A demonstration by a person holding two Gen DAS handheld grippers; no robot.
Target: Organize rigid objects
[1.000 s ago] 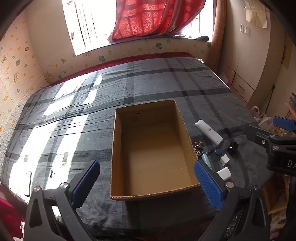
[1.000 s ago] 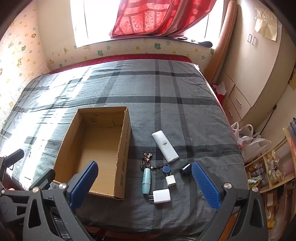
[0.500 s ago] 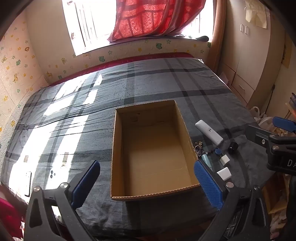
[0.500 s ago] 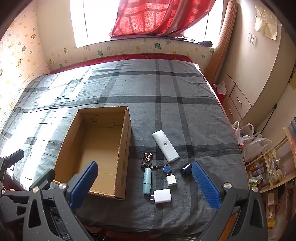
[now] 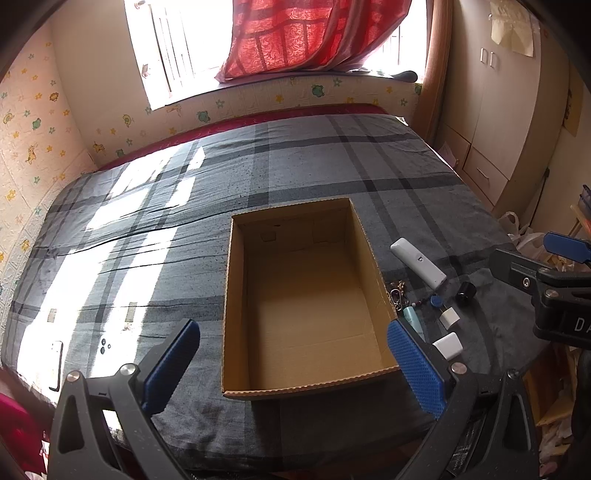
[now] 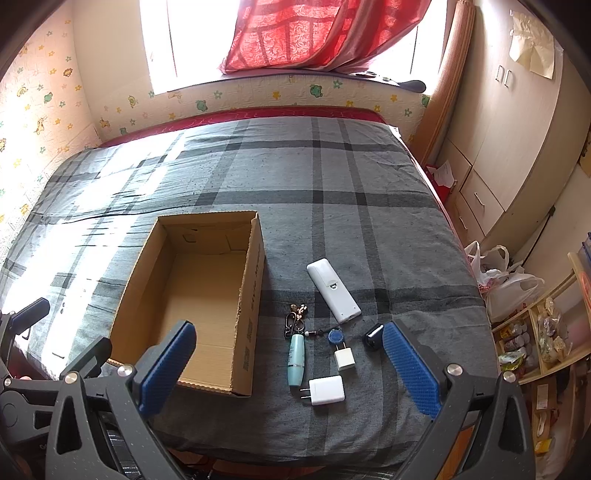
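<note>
An open cardboard box (image 6: pixel 255 273) (image 5: pixel 373 258) lies empty on the bed. Right of it lie a white remote (image 6: pixel 333 290) (image 5: pixel 418 263), a key ring (image 6: pixel 295 319), a teal tube (image 6: pixel 296 359) (image 5: pixel 413 319), a small white plug (image 6: pixel 344 359) (image 5: pixel 449 318), a larger white charger (image 6: pixel 326 390) (image 5: pixel 448 345), a blue round tag (image 6: pixel 335 336) and a small black object (image 6: pixel 373 336) (image 5: pixel 466 291). My left gripper (image 5: pixel 291 365) is open and empty above the box's near edge. My right gripper (image 6: pixel 290 373) is open and empty above the near items.
The bed has a grey plaid cover (image 6: pixel 332 177). A dark phone (image 5: pixel 56 365) lies at its left edge. A wardrobe (image 6: pixel 517 147) and plastic bags (image 6: pixel 506 284) stand at the right. A window with a red curtain (image 6: pixel 317 33) is behind the bed.
</note>
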